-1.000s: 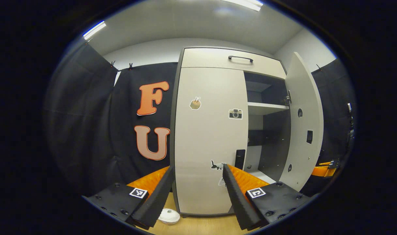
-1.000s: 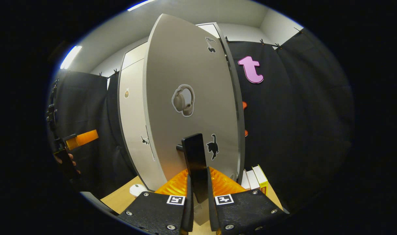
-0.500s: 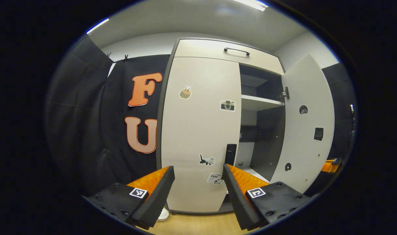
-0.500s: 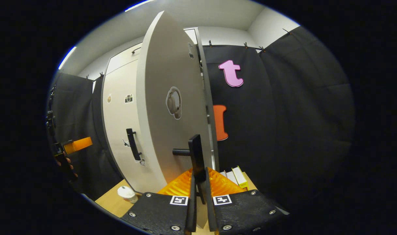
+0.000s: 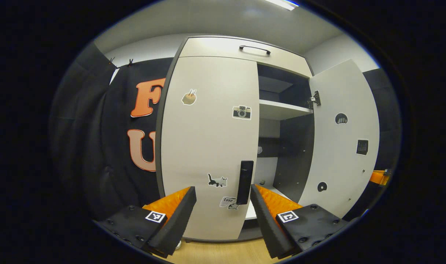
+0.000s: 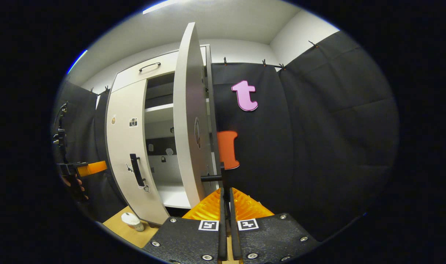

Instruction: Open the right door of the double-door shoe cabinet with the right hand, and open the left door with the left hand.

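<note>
Black handle (image 5: pixel 244 182) of the closed left door (image 5: pixel 208 146) stands just ahead between my spread left gripper (image 5: pixel 223 209); I should centre it before pinching. Farther off, my right gripper (image 6: pixel 225 220) pinches the right door's handle (image 6: pixel 212 178), right door (image 6: pixel 188 121) swung wide.

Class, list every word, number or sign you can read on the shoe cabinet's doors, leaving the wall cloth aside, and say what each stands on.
"Love": on a small sticker low on the closed left door, beside its handle.
Square dark sticker on the inside of the open right door: too small to read.
The other door stickers are pictures without words.
</note>
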The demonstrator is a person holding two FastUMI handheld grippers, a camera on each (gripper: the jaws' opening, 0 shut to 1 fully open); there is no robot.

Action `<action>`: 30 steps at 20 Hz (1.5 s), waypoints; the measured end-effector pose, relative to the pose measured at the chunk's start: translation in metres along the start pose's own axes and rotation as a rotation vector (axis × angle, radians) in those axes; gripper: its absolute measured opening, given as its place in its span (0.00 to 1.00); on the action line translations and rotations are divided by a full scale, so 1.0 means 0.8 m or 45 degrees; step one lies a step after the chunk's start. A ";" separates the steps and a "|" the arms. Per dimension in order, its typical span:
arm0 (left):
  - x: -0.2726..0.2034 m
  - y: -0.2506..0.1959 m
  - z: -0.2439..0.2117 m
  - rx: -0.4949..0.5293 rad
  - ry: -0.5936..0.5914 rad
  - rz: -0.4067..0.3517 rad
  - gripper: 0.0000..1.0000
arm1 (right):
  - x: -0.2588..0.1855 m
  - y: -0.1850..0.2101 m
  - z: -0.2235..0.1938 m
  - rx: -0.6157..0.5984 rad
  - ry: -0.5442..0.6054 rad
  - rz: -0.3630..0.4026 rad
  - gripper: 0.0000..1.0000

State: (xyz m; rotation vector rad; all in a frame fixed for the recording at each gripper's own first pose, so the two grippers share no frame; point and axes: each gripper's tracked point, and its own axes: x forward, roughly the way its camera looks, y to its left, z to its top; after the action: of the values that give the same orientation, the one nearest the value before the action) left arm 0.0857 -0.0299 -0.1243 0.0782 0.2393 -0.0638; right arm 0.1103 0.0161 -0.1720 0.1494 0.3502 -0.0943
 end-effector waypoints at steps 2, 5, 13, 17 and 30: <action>0.017 -0.012 -0.002 -0.002 0.004 -0.021 0.95 | -0.007 -0.025 0.023 0.012 -0.079 -0.065 0.05; 0.043 -0.029 -0.008 0.015 0.019 -0.049 0.95 | -0.023 -0.059 0.022 0.021 -0.059 -0.150 0.04; 0.111 -0.044 -0.046 0.005 0.101 -0.029 0.95 | -0.031 -0.094 0.005 0.001 -0.017 -0.220 0.34; 0.141 -0.031 -0.059 0.002 0.134 0.029 0.95 | -0.020 -0.103 0.003 -0.033 -0.019 -0.249 0.54; 0.177 -0.048 -0.083 -0.013 0.137 0.054 0.63 | -0.009 -0.100 -0.021 -0.080 0.034 -0.234 0.69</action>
State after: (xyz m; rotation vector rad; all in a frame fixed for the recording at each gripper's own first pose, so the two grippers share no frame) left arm 0.2049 -0.0701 -0.2249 0.0765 0.3457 -0.0162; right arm 0.0882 -0.0593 -0.1952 0.0560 0.3929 -0.2625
